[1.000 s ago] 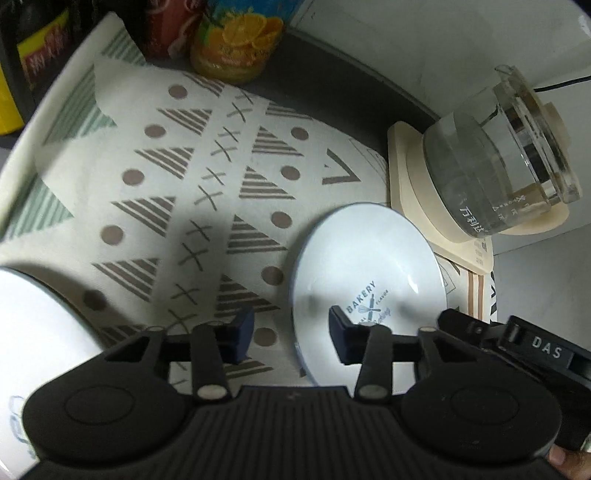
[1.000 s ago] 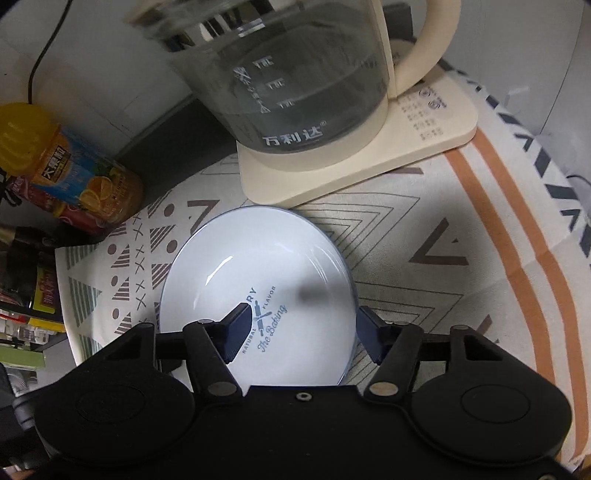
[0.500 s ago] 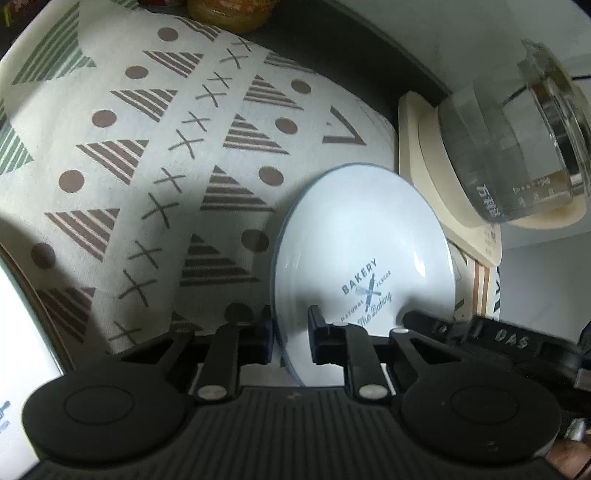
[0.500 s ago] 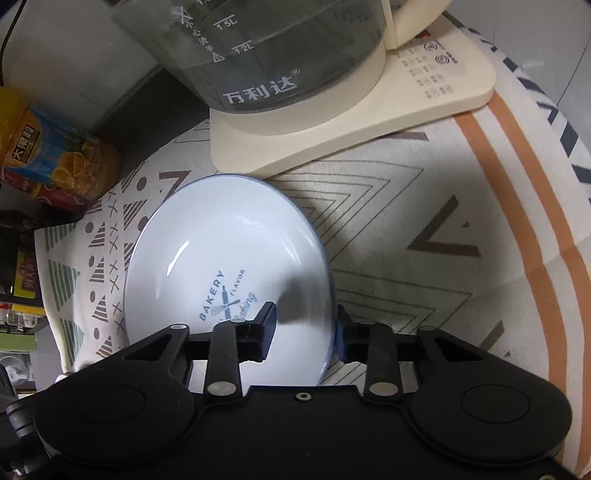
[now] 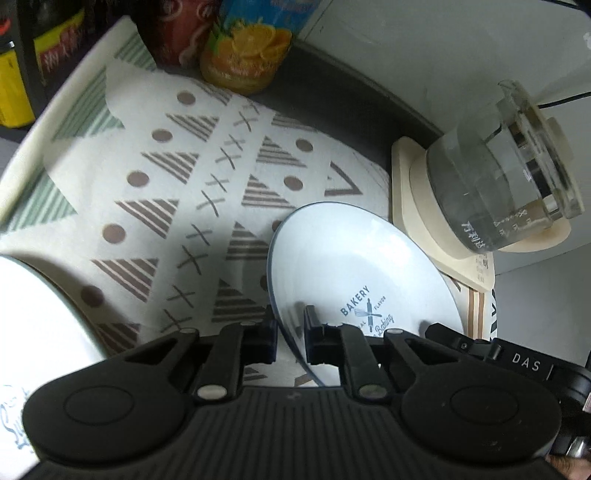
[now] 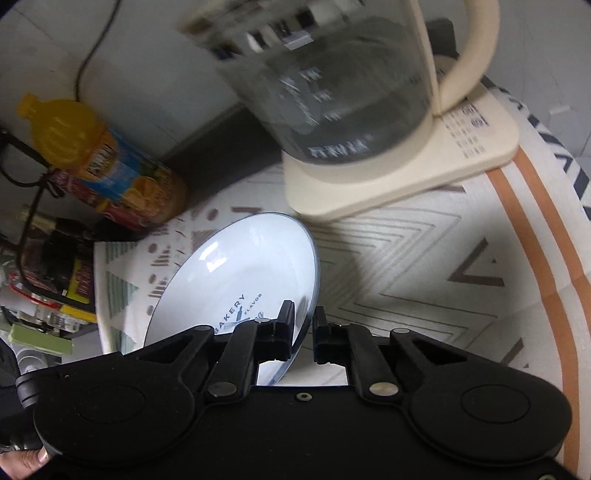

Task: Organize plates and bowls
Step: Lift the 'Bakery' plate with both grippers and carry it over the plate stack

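A white plate with a blue rim and "BAKERY" print is held tilted above the patterned cloth. My left gripper is shut on its near left rim. My right gripper is shut on its right rim, and the plate stands steeply tilted in the right wrist view. The right gripper's black body shows in the left wrist view. Another white dish with blue script lies at the left edge of the left wrist view.
A glass kettle on a cream base stands close behind the plate. An orange juice bottle and a red can stand at the back by the wall. The patterned cloth covers the table.
Both grippers closed on the plate's opposite rims and lifted it off the cloth, tilting it up. The kettle now looks blurred in the right wrist view from motion.
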Motion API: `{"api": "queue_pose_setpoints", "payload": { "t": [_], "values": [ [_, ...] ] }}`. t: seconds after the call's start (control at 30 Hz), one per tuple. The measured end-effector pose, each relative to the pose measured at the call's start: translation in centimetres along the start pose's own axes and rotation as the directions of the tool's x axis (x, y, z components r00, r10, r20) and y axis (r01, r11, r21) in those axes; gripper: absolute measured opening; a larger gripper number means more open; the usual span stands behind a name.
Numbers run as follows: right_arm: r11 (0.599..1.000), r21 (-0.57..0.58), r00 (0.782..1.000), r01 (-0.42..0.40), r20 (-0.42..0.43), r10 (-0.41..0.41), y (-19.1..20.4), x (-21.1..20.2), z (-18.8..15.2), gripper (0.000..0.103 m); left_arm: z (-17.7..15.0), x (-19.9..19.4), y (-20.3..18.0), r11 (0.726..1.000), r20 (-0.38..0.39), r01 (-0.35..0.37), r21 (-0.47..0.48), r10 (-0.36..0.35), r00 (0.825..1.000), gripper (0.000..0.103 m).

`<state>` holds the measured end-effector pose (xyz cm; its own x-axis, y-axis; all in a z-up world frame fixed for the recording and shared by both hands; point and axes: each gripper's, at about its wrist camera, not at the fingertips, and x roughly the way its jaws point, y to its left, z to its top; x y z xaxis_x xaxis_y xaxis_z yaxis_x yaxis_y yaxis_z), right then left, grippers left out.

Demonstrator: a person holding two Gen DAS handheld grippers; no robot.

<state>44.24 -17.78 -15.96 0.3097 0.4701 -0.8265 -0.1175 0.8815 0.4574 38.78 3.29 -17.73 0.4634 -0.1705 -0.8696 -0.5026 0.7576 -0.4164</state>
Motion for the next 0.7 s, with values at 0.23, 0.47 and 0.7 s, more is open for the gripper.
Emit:
{"api": "queue_pose_setpoints", "payload": {
  "t": [0.23, 0.47, 0.7],
  "values": [
    [0.998, -0.041, 0.998, -0.047, 0.039, 0.049, 2.5, -2.0, 0.0, 0.01, 0.5, -3.2, 0.2, 1.0, 0.048, -0.013, -0.014, 0.014, 0.999, 0.012],
    [0.996, -0.052, 0.993, -0.071, 0.094, 0.076, 5.6, -2.9, -0.9, 0.01, 0.8, -7.0, 1.0, 1.0, 0.091, -0.012, -0.007, 0.012, 0.996, 0.012],
    [0.998, -0.039, 0.989, -0.056, 0.137, 0.061, 8.8, -3.7, -2.8, 0.01, 1.7, -9.3, 3.2, 1.0, 0.099, 0.012, 0.02, -0.014, 0.995, 0.012]
  ]
}}
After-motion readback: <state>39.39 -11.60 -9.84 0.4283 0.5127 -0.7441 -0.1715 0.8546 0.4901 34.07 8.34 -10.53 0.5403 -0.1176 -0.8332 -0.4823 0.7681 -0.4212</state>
